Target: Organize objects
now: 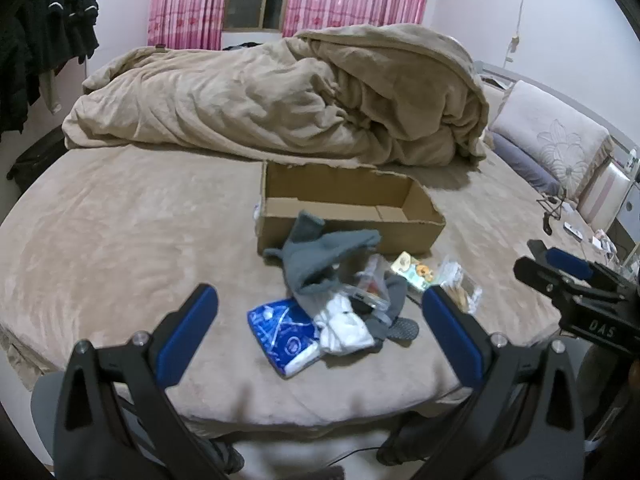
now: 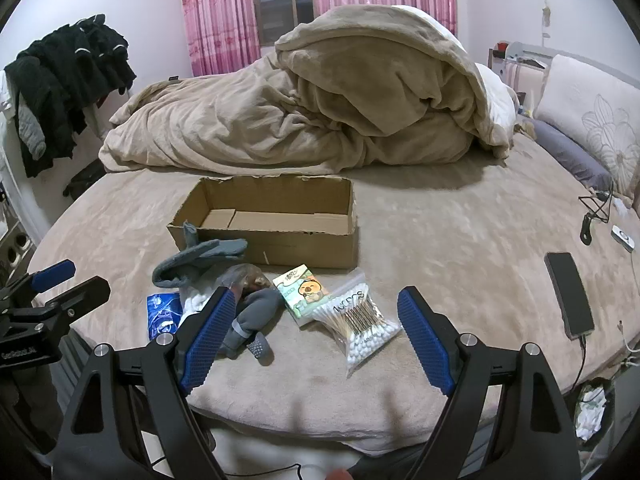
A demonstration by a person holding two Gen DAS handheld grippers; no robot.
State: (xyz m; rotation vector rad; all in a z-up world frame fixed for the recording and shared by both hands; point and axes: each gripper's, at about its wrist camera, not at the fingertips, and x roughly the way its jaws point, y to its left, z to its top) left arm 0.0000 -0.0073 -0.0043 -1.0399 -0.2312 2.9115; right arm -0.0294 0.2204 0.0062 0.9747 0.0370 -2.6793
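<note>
Both tools spread wide, nothing between the jaws: your left gripper (image 1: 320, 320) hangs over the clutter near the bed's (image 1: 120, 240) front edge, your right gripper (image 2: 316, 328) just above the bag of cotton swabs (image 2: 362, 326). The cardboard box (image 2: 276, 236) sits open and bare inside, toward the middle of the bed, directly behind the pile, its near wall touched by the grey-blue sock (image 2: 200, 260). Pile reads, left to right along the front edge: blue printed packet (image 1: 282, 334), white cloth (image 1: 344, 328), darker grey grip-sole sock (image 2: 252, 320), clear pouch (image 1: 370, 284), tissue pack (image 2: 304, 292), swabs. Suggested start: take the 2 free-lying flat items on the right first, since they overlap little; pinch the swab bag across its narrow width near the top seam so it does not slide. Leave the tangled socks for the left tool, lifting from the top layer. Writing: swab bag shows a count beginning "10", rest unclear; tissue pack carries a cartoon animal, text too small to read; "DAS" on the right tool's body in the left view.
</note>
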